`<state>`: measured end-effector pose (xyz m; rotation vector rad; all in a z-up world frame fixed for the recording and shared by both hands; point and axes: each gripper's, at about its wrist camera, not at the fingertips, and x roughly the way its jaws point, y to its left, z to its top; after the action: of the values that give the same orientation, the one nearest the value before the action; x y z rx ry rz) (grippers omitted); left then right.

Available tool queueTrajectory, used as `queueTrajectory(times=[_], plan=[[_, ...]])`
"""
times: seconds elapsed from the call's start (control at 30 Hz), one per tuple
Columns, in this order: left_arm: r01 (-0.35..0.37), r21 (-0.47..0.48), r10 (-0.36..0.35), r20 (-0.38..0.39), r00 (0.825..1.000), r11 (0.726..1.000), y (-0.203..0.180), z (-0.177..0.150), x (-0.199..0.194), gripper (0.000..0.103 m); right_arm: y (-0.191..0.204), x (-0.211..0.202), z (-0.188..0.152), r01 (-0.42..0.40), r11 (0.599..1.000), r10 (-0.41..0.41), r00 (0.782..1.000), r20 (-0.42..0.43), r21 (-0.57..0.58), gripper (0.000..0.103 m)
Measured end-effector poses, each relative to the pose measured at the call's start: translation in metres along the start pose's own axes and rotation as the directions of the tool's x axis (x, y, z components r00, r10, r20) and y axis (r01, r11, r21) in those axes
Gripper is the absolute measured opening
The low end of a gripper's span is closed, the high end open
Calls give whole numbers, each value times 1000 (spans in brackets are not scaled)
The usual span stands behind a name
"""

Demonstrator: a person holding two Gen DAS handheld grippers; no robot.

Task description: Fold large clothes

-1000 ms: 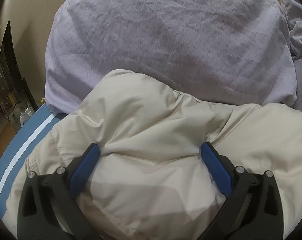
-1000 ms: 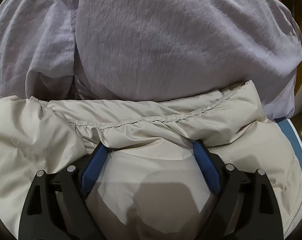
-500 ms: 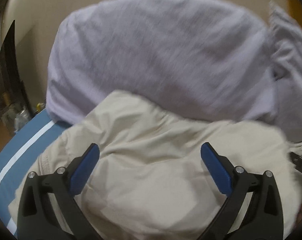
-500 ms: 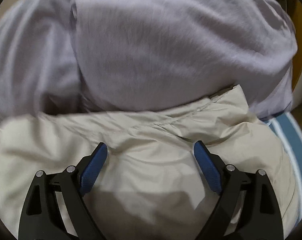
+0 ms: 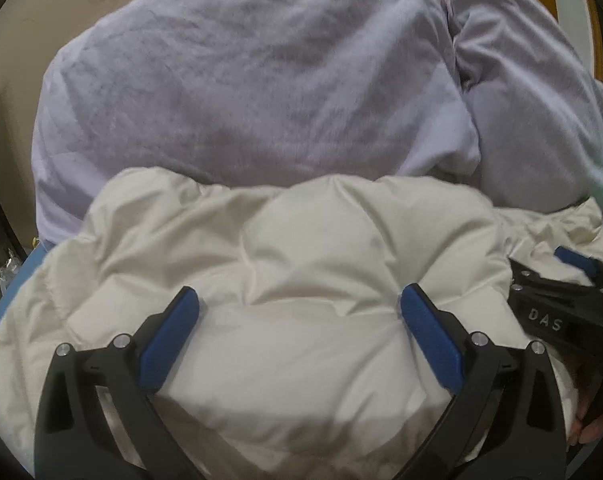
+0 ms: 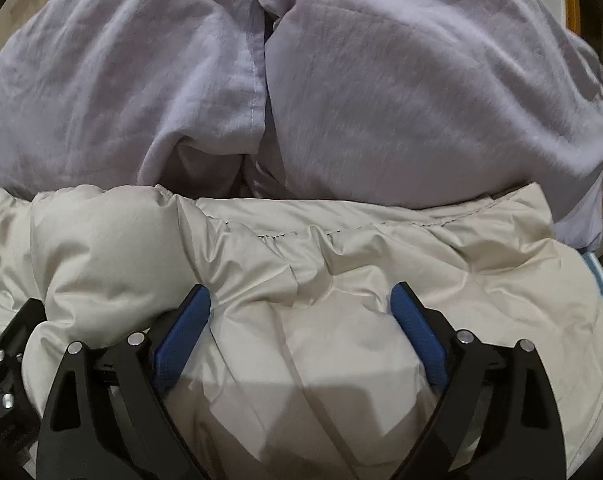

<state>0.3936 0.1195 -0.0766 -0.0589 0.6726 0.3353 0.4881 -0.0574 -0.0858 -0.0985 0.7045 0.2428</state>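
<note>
A puffy cream padded jacket (image 5: 301, 264) lies bunched on the bed and fills the lower half of both views; it also shows in the right wrist view (image 6: 341, 272), with a stitched hem along its far edge. My left gripper (image 5: 299, 304) is open, its blue pads pressed into the padding on either side of a bulge. My right gripper (image 6: 299, 304) is open the same way over the jacket near the hem. The right gripper (image 5: 565, 280) also shows at the right edge of the left wrist view, close beside the left one.
Two lavender pillows (image 5: 253, 80) (image 6: 421, 92) lie just beyond the jacket against the beige wall. A blue sheet with a white stripe (image 6: 599, 276) shows at the bed's edges. A wooden door frame (image 6: 573, 4) stands at the far right.
Both grippers have moved towards each other over the jacket, so each now shows in the other's view. The jacket is bunched up more between them. Both stay open.
</note>
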Motion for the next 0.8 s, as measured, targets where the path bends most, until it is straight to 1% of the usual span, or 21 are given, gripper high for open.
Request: queueTrajectory(times=[0.2, 0.37, 0.43, 0.47, 0.53, 0.67, 0.8], plan=[[-36, 29, 36, -5, 999, 999, -16, -1, 13, 101, 9, 12, -1, 29, 1000, -29, 999, -12, -7, 97], [-28, 25, 28, -25, 999, 999, -20, 0, 19, 101, 17, 18, -3, 36, 999, -36, 999, -20, -8, 98], [-25, 24, 26, -29, 999, 999, -23, 1, 21, 101, 21, 28, 2, 33, 999, -33, 999, -26, -5, 99], [-24, 24, 25, -31, 999, 999, -24, 0, 21, 101, 20, 32, -1, 31, 1000, -31, 999, -28, -3, 99], [-22, 22, 23, -35, 999, 1000, -26, 1, 24, 101, 8, 21, -11, 28, 1000, -28, 999, -31, 2, 100], [-19, 17, 19, -39, 999, 1000, -18, 1, 25, 101, 5, 27, -11, 19, 1000, -19, 999, -41, 10, 101], [-18, 16, 18, -42, 999, 1000, -21, 2, 30, 101, -4, 30, -10, 10, 1000, -9, 999, -52, 19, 101]])
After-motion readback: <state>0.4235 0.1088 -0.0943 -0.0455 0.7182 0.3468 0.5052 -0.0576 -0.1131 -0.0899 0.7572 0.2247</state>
